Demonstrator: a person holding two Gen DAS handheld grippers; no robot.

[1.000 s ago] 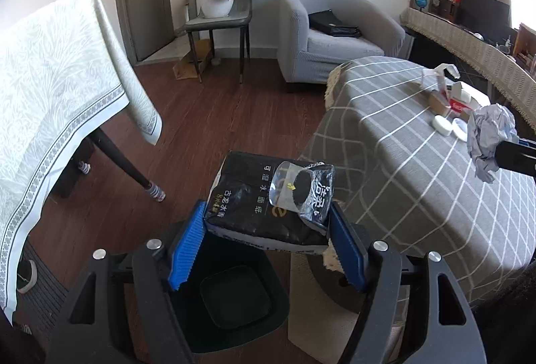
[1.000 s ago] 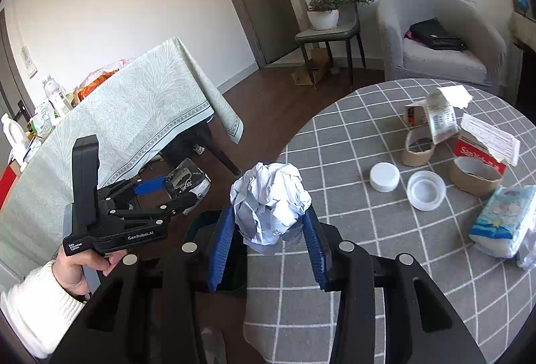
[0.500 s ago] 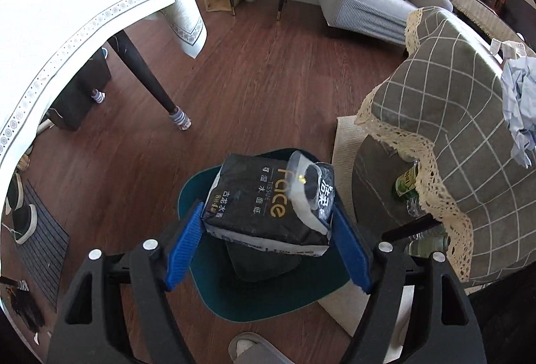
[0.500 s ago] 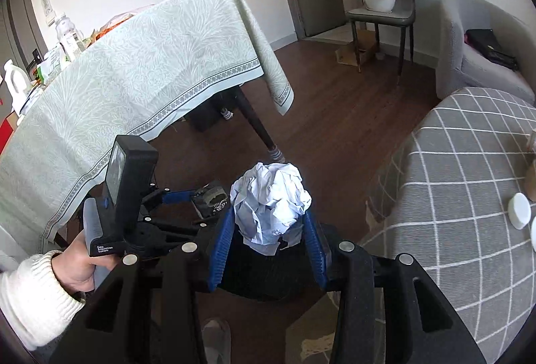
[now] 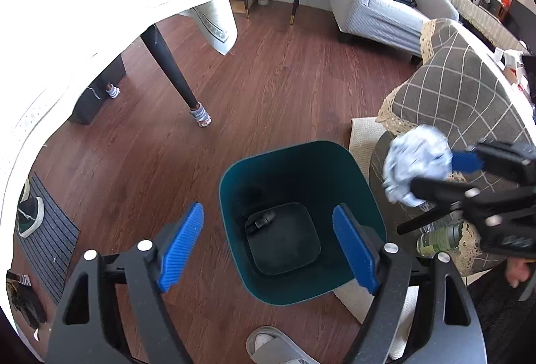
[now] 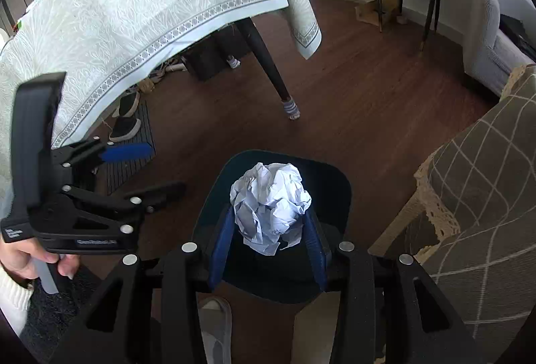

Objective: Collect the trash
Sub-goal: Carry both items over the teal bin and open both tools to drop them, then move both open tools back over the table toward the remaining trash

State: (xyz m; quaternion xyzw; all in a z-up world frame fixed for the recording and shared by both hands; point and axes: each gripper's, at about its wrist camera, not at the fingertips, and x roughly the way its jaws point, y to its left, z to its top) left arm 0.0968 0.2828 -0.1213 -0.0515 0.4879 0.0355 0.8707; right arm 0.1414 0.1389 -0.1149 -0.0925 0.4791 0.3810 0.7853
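A dark teal trash bin [image 5: 301,189] stands on the wood floor, with the black tissue pack [image 5: 259,219] lying at its bottom. My left gripper [image 5: 268,243] is open and empty above the bin. My right gripper [image 6: 268,240] is shut on a crumpled white paper ball [image 6: 269,204] and holds it over the bin [image 6: 335,183]. In the left wrist view the paper ball [image 5: 415,163] and right gripper [image 5: 445,173] hang at the bin's right rim. The left gripper [image 6: 147,168] shows at the left of the right wrist view.
A round table with a grey checked cloth [image 5: 469,89] stands right of the bin, a bottle [image 5: 439,238] under it. A table with a pale green cloth [image 6: 134,12] and its dark leg [image 5: 174,75] stand left. A slipper [image 5: 278,347], shoes and a mat [image 5: 47,230] lie on the floor.
My left gripper opened and the black tissue pack dropped into the bin. My right gripper moved over the bin with the paper ball.
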